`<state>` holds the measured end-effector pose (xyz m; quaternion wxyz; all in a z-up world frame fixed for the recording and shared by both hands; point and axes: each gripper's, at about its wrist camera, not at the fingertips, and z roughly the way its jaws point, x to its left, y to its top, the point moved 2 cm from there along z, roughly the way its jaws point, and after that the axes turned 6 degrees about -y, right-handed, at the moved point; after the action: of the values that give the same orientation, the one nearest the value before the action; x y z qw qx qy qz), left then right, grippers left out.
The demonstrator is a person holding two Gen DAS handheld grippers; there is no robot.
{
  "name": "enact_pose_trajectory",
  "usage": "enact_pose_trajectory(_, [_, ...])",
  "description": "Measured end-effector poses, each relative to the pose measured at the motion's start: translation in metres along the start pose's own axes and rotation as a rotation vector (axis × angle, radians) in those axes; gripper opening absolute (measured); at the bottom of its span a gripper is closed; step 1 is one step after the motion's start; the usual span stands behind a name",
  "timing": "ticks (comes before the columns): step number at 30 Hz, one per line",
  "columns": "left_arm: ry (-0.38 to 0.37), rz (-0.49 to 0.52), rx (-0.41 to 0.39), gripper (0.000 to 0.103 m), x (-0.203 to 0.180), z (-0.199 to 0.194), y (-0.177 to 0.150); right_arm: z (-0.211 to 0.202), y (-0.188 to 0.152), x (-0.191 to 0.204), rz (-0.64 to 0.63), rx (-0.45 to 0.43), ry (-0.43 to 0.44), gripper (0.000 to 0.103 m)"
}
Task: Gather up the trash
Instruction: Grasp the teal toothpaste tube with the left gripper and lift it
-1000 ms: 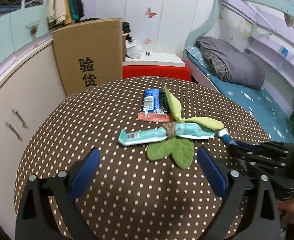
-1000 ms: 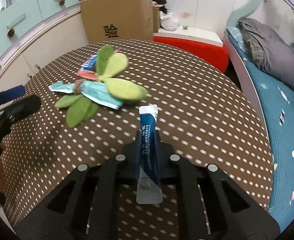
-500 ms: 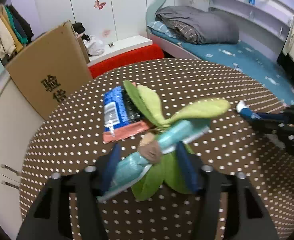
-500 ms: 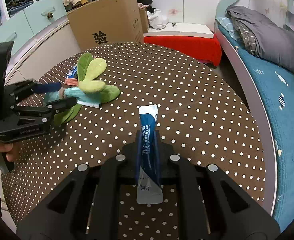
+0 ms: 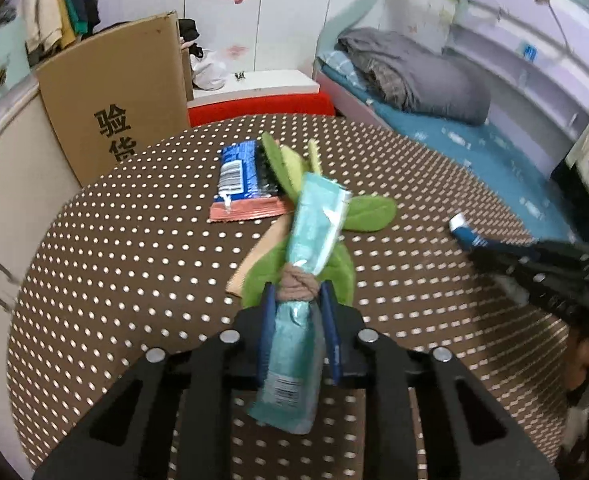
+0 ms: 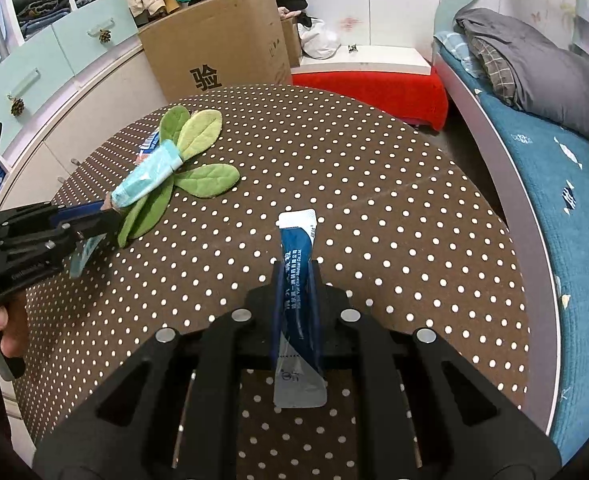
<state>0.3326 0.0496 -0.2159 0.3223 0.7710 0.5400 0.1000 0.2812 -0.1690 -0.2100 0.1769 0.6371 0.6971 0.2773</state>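
My left gripper is shut on a teal wrapper that lies through the brown loop of a green leaf-shaped cloth. The wrapper points away from me over the dotted table. It also shows in the right wrist view, with the left gripper at its near end. My right gripper is shut on a dark blue sachet and holds it above the table; the sachet also shows at the right of the left wrist view. A blue and orange snack wrapper lies behind the leaf cloth.
A cardboard box stands behind the table at the left. A red and white bench and a bed with a grey blanket lie beyond the table's far and right edges. Cabinets line the left side.
My left gripper has moved forward over the teal wrapper and shut on it, turning it end-on. My right gripper has kept hold of the blue sachet.
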Motion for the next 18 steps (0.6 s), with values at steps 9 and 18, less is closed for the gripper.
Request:
enact_pose_trajectory(9, [-0.042, -0.038, -0.020, 0.021, -0.029, -0.009, -0.012, -0.026, -0.001, -0.020, 0.026, -0.051, 0.022, 0.012])
enact_pose_trajectory(18, [-0.083, -0.069, -0.076, 0.021, -0.068, -0.024, -0.007, -0.076, 0.017, -0.064, 0.090, -0.168, 0.024, 0.012])
